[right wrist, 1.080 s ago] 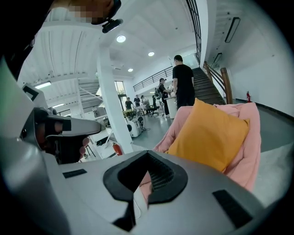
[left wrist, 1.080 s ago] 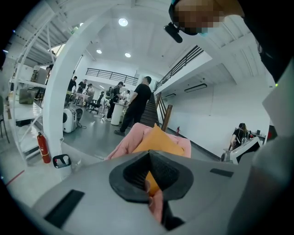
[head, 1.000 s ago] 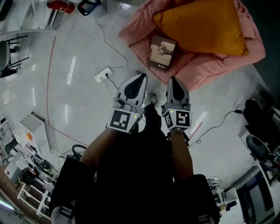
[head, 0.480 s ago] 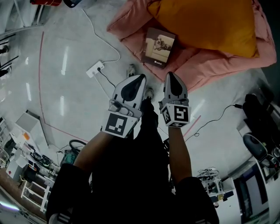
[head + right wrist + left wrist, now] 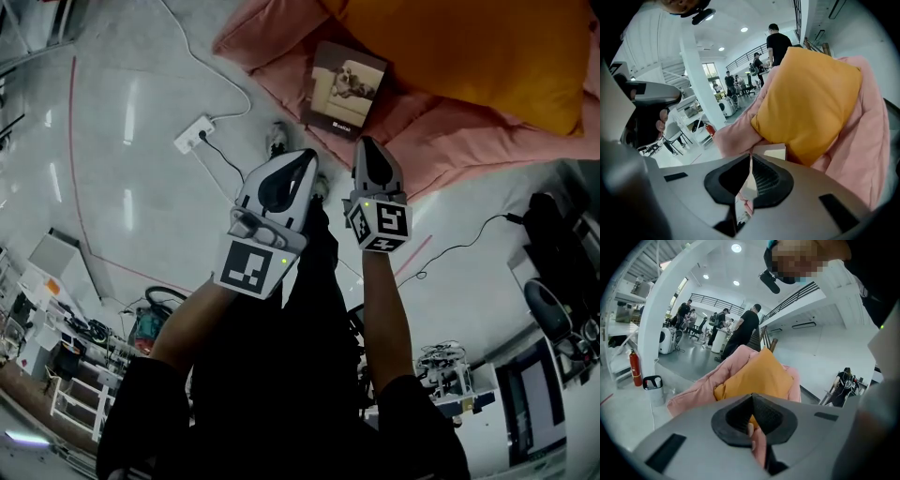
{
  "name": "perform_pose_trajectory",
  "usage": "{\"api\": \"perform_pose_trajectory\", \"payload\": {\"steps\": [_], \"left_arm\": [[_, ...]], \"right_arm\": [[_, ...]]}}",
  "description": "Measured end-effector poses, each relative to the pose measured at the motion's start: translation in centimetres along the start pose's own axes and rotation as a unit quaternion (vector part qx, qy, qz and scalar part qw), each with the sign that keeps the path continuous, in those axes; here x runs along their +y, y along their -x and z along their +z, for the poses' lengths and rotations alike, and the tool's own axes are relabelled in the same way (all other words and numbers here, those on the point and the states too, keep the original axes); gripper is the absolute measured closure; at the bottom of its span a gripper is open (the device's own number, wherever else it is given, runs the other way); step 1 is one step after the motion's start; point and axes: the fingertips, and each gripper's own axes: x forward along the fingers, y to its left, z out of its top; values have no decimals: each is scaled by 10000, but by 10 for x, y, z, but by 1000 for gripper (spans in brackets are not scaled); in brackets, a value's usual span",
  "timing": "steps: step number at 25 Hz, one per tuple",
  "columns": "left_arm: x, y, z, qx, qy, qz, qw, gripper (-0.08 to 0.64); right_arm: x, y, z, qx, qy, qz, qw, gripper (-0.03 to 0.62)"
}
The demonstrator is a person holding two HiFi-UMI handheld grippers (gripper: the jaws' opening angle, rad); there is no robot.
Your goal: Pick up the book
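The book (image 5: 345, 89), dark-covered with a picture of a dog on a sofa, lies flat on the pink blanket (image 5: 281, 56) at the edge of an orange pillow (image 5: 469, 47). My left gripper (image 5: 307, 157) hovers over the floor short of the book, its jaws together with nothing held. My right gripper (image 5: 364, 142) is beside it, just below the book's near edge, also shut and empty. In the right gripper view the book (image 5: 771, 151) shows just past the shut right gripper (image 5: 750, 157). The left gripper (image 5: 752, 395) points at the pillow (image 5: 757, 373).
A white power strip (image 5: 193, 133) with its cable lies on the grey floor to the left, near a red floor line (image 5: 80, 169). A shoe (image 5: 277, 139) sits by the blanket's edge. A black cable (image 5: 459, 248) runs at right. People (image 5: 743, 331) stand far behind.
Both grippers have dropped lower and come closer to the book, which now looks larger and nearer. Their jaws stay together.
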Motion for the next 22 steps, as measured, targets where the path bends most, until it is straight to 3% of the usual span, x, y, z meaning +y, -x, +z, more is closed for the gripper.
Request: {"api": "perform_pose_trajectory", "payload": {"steps": [22], "left_arm": [[33, -26, -72, 431, 323, -62, 9985, 551]], "right_arm": [[-43, -76, -96, 804, -404, -157, 9958, 368]]}}
